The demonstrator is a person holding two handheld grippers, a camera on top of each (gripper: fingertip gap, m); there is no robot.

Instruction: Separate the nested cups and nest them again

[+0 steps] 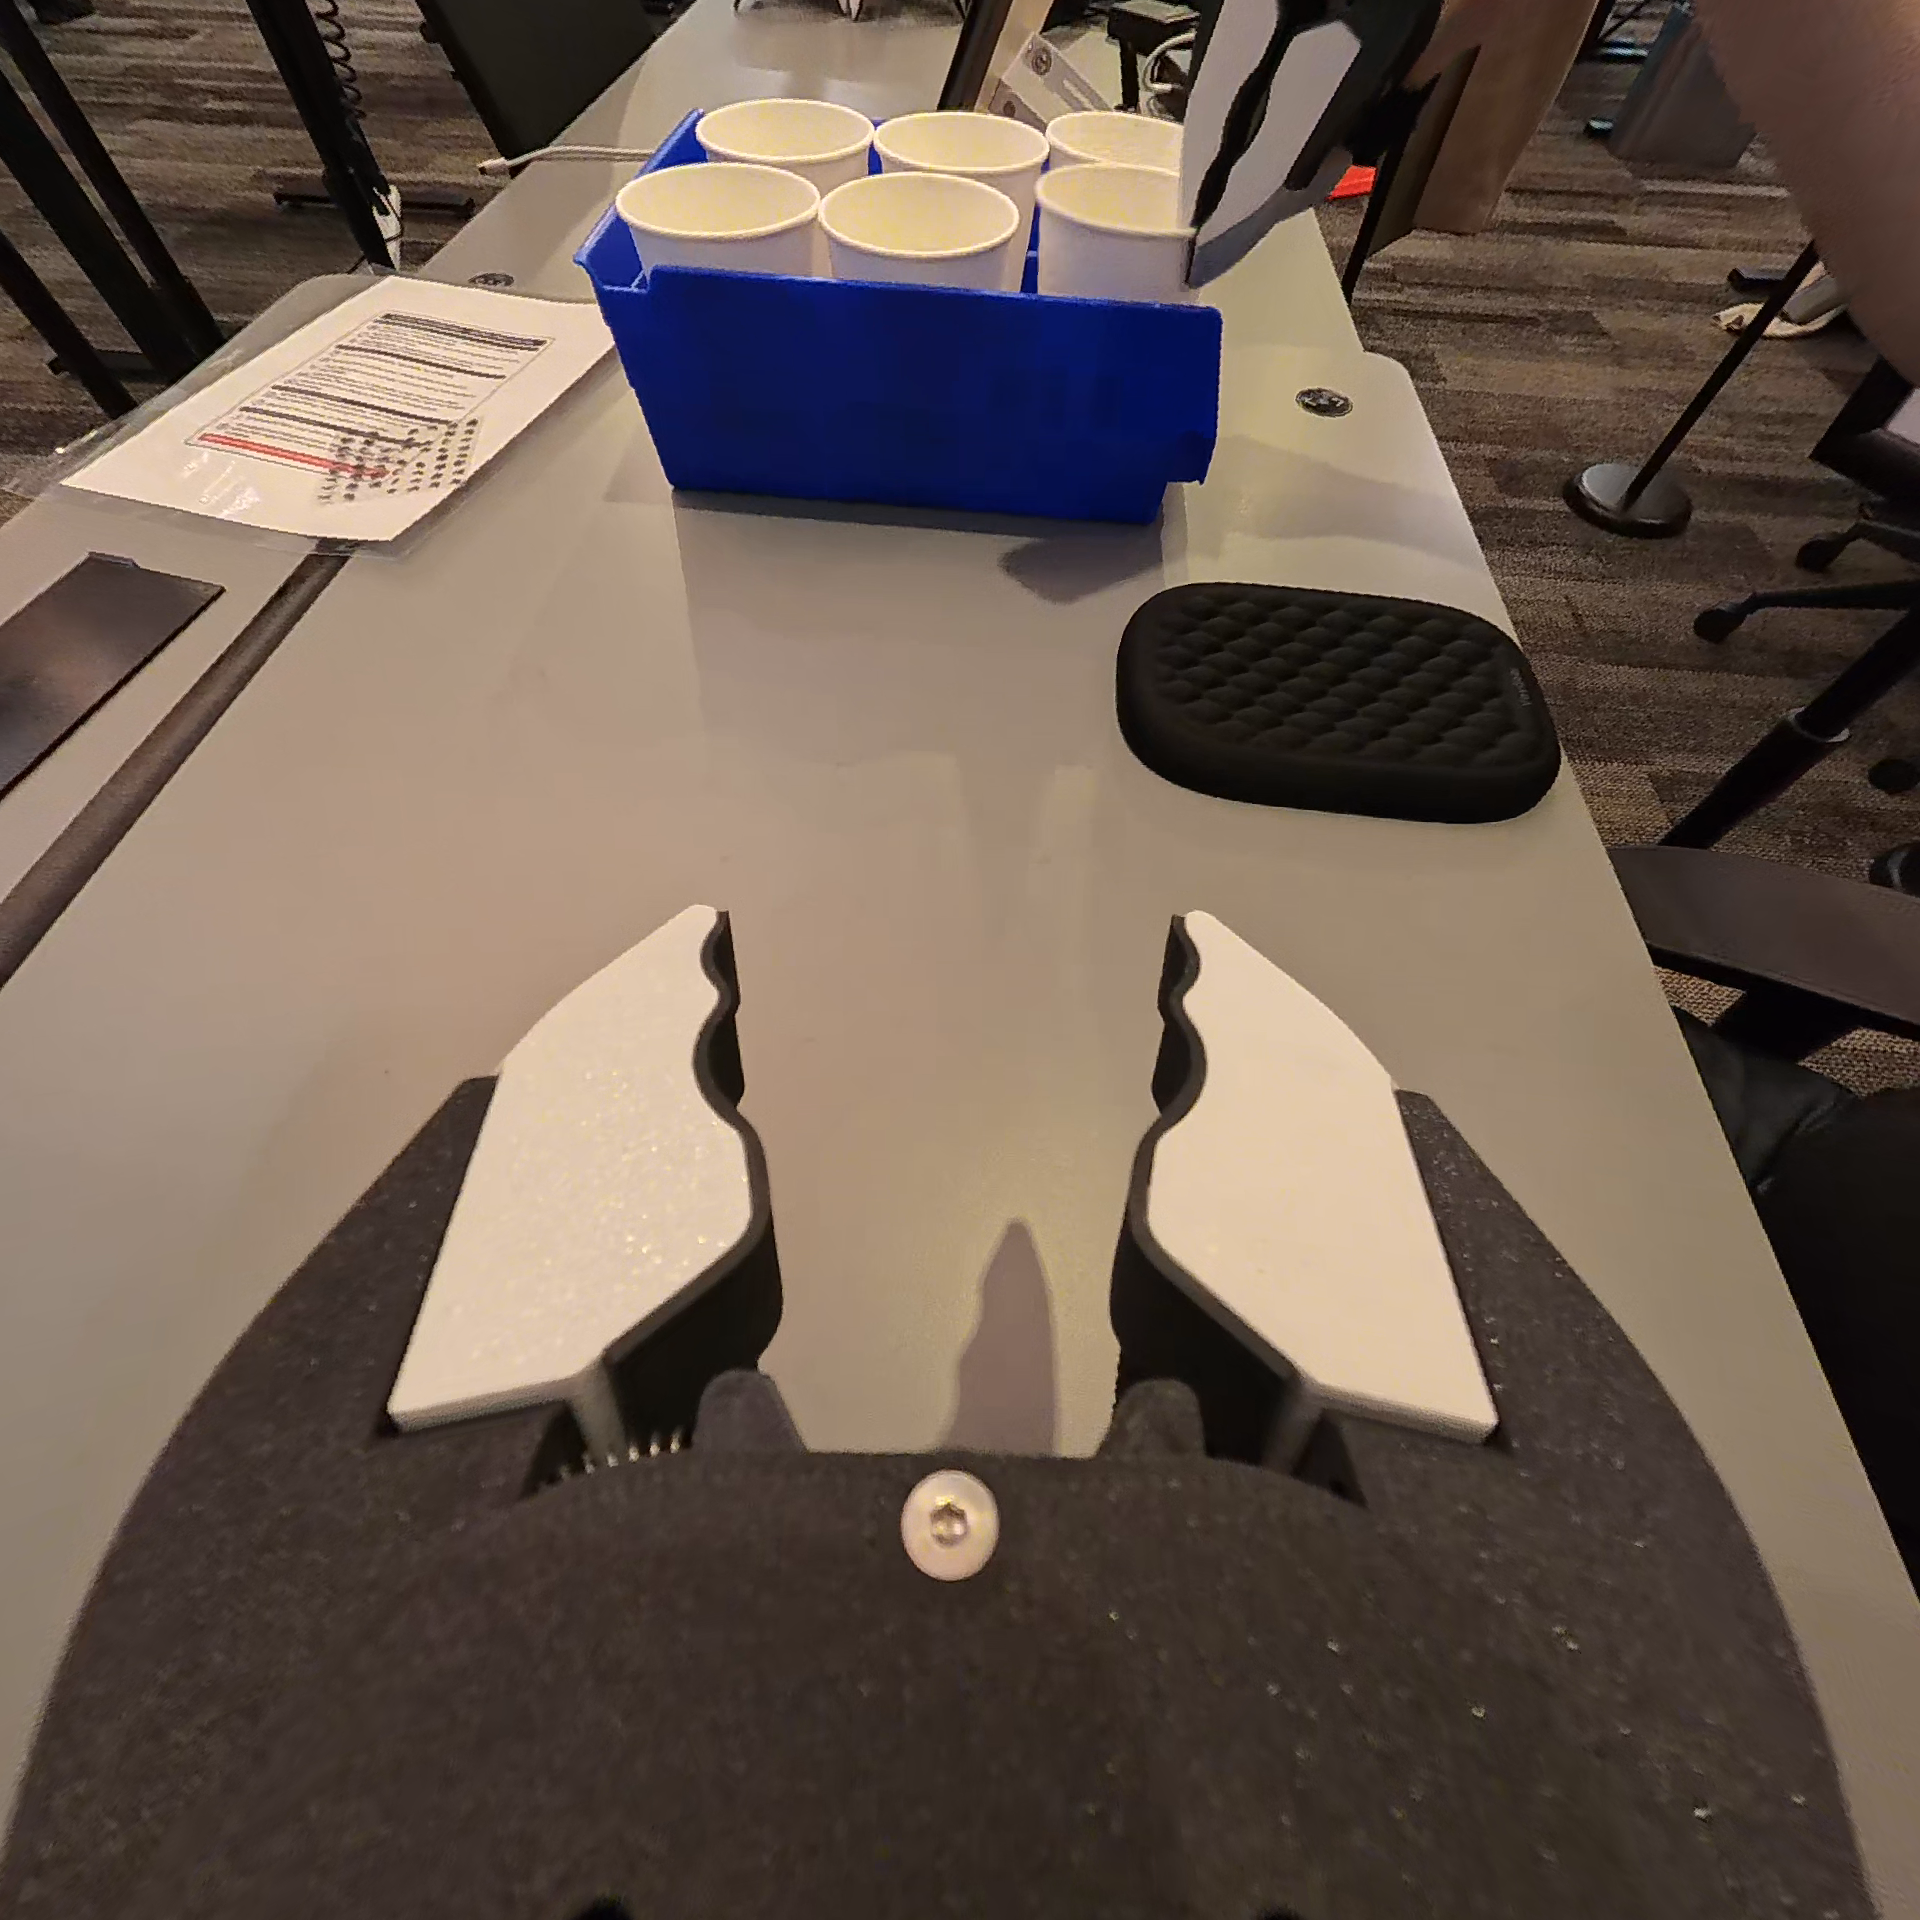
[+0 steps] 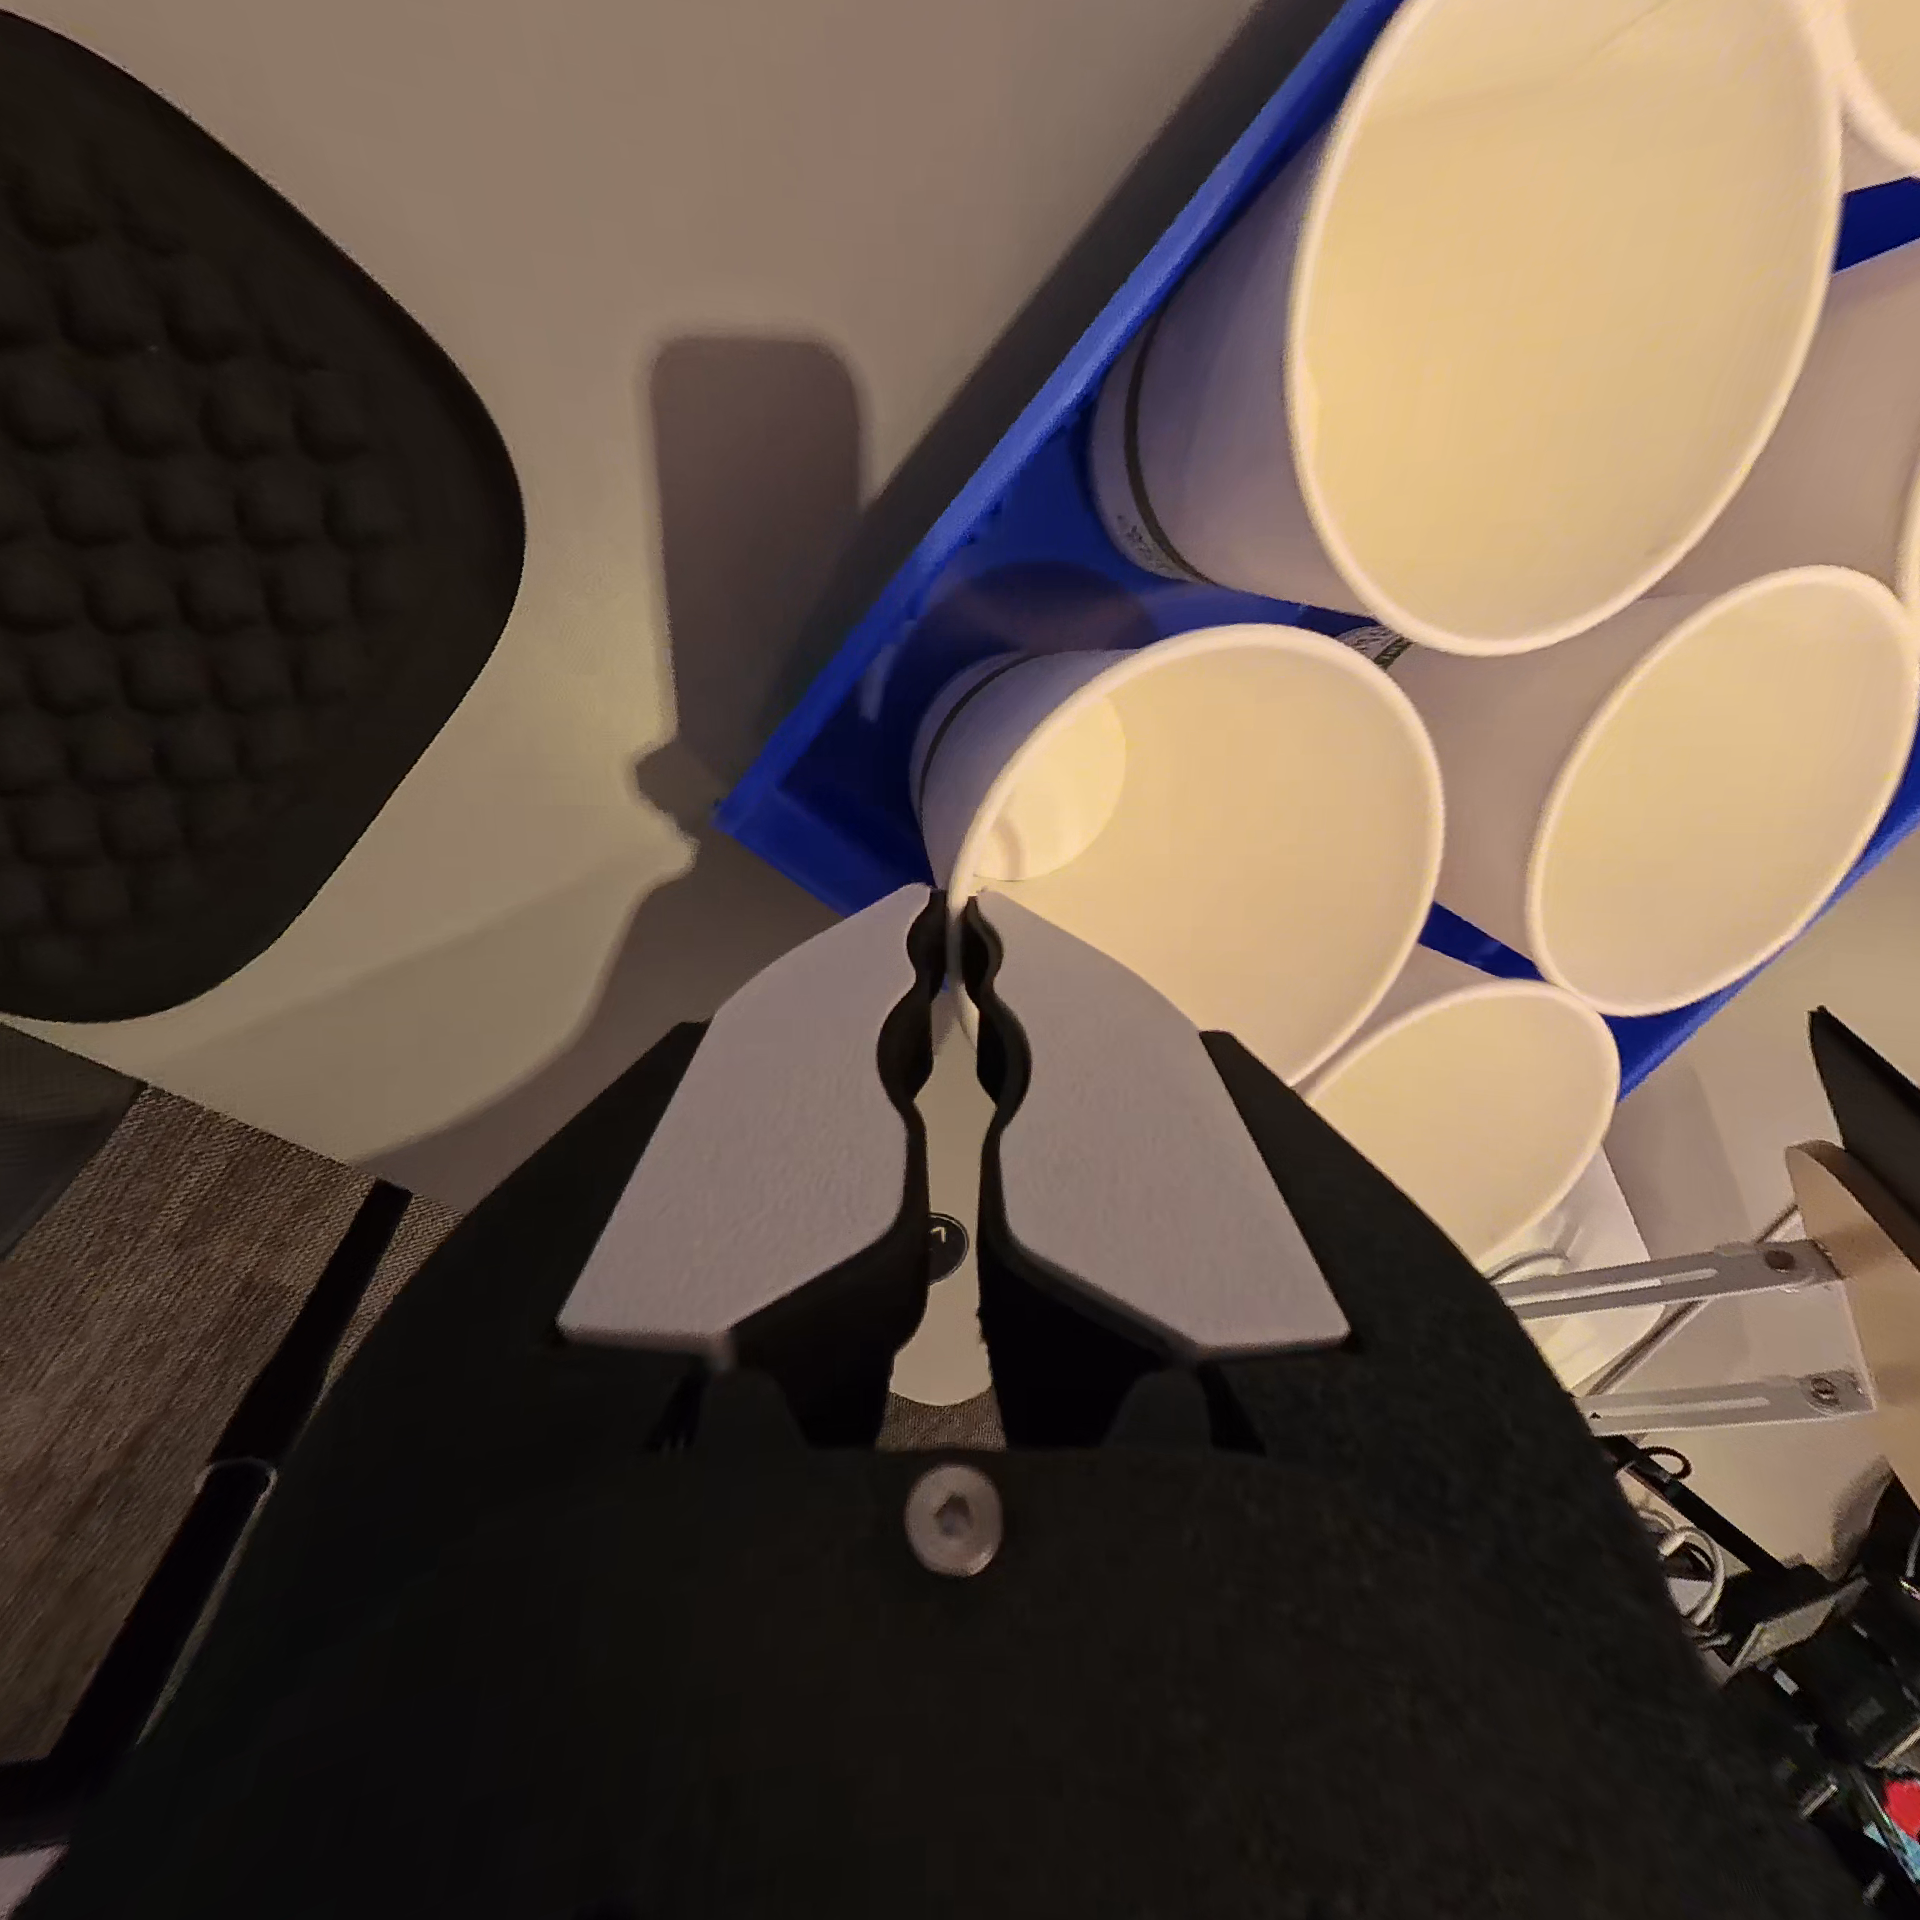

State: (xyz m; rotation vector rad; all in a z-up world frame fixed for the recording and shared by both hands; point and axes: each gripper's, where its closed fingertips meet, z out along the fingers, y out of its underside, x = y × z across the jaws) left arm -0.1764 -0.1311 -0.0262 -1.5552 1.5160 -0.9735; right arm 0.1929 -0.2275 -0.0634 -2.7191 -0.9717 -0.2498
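Six white paper cups stand in a blue bin on the grey desk. The right gripper reaches down at the bin's near right corner, its fingers pinched on the rim of the corner cup. The left gripper hangs over bare desk, well in front of the bin, its fingers wide apart and holding nothing. A black bumpy pad lies between the two.
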